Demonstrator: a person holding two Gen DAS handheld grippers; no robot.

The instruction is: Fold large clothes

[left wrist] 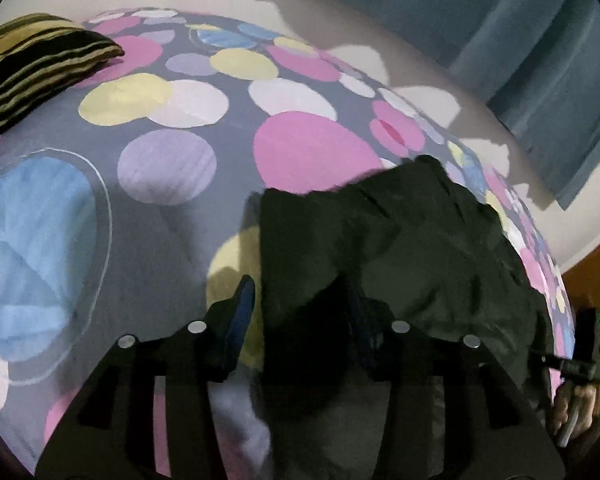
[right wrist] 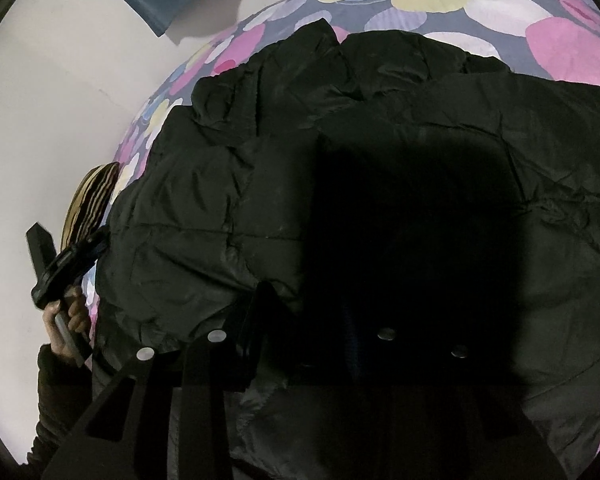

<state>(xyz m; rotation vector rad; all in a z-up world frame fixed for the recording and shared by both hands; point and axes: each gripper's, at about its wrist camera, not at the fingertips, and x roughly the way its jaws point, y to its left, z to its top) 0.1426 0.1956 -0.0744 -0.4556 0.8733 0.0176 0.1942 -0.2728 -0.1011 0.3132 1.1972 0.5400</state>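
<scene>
A large black padded jacket (right wrist: 284,168) lies crumpled on a bed with a grey sheet of coloured circles (left wrist: 172,184). In the left wrist view the jacket (left wrist: 412,248) covers the right half. My left gripper (left wrist: 300,300) is open, its fingers wide apart, with the jacket's left edge lying between them. My right gripper (right wrist: 304,320) is over the jacket's near edge. Its left finger (right wrist: 256,328) shows and the right one is lost in dark shadow. The left gripper also shows in the right wrist view (right wrist: 72,260) at the jacket's left side.
A black and tan striped pillow (left wrist: 32,68) lies at the far left of the bed. A white wall (left wrist: 380,20) and a blue curtain (left wrist: 520,40) stand behind the bed. The other hand-held gripper (left wrist: 580,360) shows at the right edge.
</scene>
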